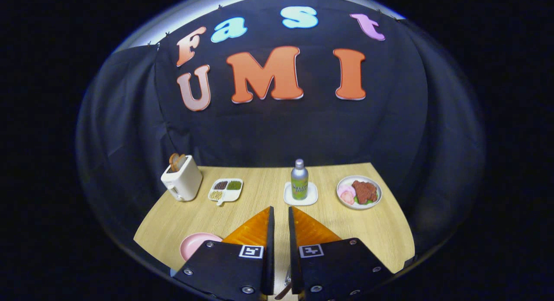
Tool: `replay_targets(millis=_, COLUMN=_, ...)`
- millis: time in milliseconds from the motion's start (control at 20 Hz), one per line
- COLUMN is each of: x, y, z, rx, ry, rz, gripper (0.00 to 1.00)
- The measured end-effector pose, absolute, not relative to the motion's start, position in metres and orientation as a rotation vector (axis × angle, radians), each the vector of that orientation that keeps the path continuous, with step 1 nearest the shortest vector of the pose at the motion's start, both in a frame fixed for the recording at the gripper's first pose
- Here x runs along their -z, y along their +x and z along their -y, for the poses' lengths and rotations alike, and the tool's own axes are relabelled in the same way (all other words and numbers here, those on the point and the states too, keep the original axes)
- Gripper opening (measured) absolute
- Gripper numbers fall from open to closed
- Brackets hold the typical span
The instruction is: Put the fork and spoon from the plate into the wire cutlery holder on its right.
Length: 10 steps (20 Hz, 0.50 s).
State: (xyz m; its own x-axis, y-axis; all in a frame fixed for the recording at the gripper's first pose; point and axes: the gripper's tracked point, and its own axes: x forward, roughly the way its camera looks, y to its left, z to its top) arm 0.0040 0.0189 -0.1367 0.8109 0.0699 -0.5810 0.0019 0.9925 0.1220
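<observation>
One wooden table (259, 205) holds one white toaster (181, 179) at ten o'clock, one divided dish (225, 191) beside it, one bottle (299, 179) on one square coaster (300, 200) at twelve o'clock, one plate of food (359, 192) at two o'clock, and one pink plate (197, 244) at eight o'clock.

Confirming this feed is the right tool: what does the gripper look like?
The gripper has two wedge-shaped, ribbed jaws on black blocks with silver screws, each block bearing a square black-and-white marker. A narrow gap parts the jaws.
</observation>
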Motion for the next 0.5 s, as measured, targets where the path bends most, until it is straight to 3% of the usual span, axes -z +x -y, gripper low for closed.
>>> replay_targets(millis=350, x=0.054, y=0.01, z=-0.043, rx=-0.029, ry=0.0, rz=-0.351, gripper=0.4)
replay_targets(millis=500, x=0.028, y=0.011, z=-0.055, rx=-0.037, ry=-0.032, rz=-0.273, gripper=0.66)
